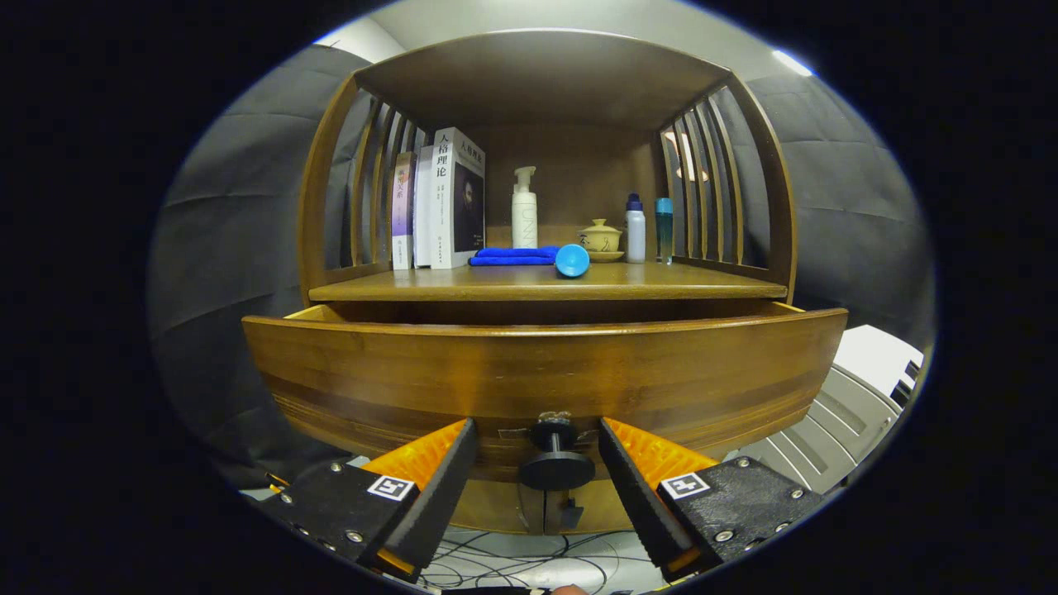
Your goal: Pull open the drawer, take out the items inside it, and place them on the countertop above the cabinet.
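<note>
Nearest to me is the knob [556, 469], a dark disc on a short stem jutting from the drawer [545, 372] front, and it sits between my two fingers. My claw [537, 438] is spread wide: each finger stands clear of the knob with a visible gap on either side, so I am pressing on nothing and holding nothing. I judge it sits this way because the knob is the only grip the drawer offers, and my fingers flank it at its own height.

That drawer is already pulled well out from the cabinet; its curved front bulges toward me and a dark gap shows between its top edge and the tabletop [545, 285] above. From this low angle the front hides the inside, so I cannot tell what lies in it, nor whether anything remains.

On the tabletop, under the slatted hutch, things are lined up toward the back: books [442, 202] upright at the left rails, a pump bottle [524, 211] behind a folded blue cloth [512, 256], a blue cup [572, 259] on its side just beside the cloth, a lidded teacup [601, 238], and two slim bottles [649, 230] near the right rails. The front strip of the tabletop is bare, which I take as the sensible place to set down whatever comes out.
</note>
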### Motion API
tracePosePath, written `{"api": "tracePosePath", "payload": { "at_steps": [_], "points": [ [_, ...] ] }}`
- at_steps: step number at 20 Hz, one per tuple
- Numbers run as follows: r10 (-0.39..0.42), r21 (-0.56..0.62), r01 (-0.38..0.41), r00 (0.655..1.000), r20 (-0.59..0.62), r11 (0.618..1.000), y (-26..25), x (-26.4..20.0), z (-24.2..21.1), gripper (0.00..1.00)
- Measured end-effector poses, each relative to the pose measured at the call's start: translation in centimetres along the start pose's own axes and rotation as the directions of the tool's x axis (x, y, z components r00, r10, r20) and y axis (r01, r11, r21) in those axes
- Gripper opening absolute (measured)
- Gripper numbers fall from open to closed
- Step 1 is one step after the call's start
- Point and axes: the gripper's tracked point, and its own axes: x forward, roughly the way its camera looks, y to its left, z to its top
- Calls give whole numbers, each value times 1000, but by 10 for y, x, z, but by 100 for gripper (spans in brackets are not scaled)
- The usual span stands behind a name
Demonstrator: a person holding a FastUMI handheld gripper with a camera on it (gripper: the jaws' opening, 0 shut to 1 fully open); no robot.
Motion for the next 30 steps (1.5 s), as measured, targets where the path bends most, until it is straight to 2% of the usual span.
{"api": "tracePosePath", "payload": {
  "at_steps": [9, 16, 20, 24, 27, 30],
  "points": [
    [1, -64, 1, 999, 34, 998, -2, 42, 7, 93],
    [-23, -42, 24, 999, 28, 999, -2, 75, 14, 93],
    [-27, -60, 32, 997, 71, 998, -1, 72, 12, 93],
    [8, -102, -2, 998, 61, 995, -1, 70, 12, 93],
    [38, -70, -35, 999, 39, 997, -4, 63, 15, 94],
    [30, -14, -29, 999, 24, 999, -17, 45, 25, 94]
  ]
}}
